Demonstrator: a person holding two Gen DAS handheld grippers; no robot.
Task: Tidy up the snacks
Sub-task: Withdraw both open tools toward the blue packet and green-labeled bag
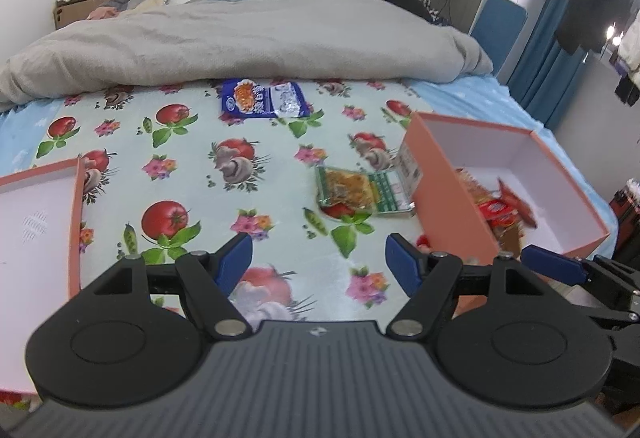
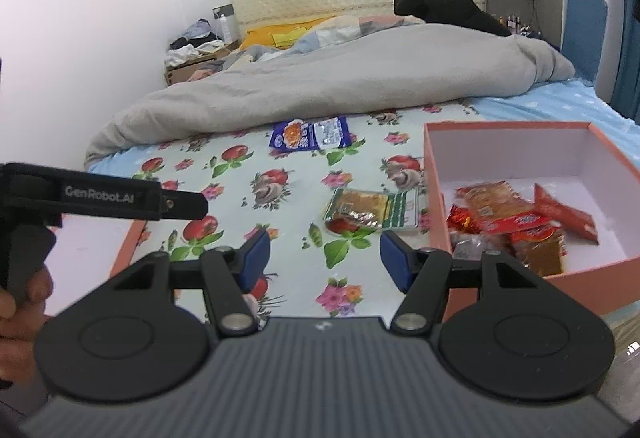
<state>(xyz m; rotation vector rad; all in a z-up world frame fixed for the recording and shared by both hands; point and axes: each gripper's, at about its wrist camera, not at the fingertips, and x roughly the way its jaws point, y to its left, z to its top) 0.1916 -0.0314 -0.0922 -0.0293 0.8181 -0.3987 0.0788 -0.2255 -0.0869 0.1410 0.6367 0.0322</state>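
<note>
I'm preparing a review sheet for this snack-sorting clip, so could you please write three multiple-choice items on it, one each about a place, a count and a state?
1. Where is the blue packet?
A. in the box
B. by the grey blanket
C. between the fingers

2. How many packets lie loose on the cloth?
A. two
B. four
C. none

3. What state is the right gripper in?
A. shut on a packet
B. shut, empty
C. open, empty

Answers:
1 B, it lies at the edge of the blanket.
2 A, the blue one and the green packet; the rest are in the box.
3 C, its fingers stand apart with only cloth between them.
</note>
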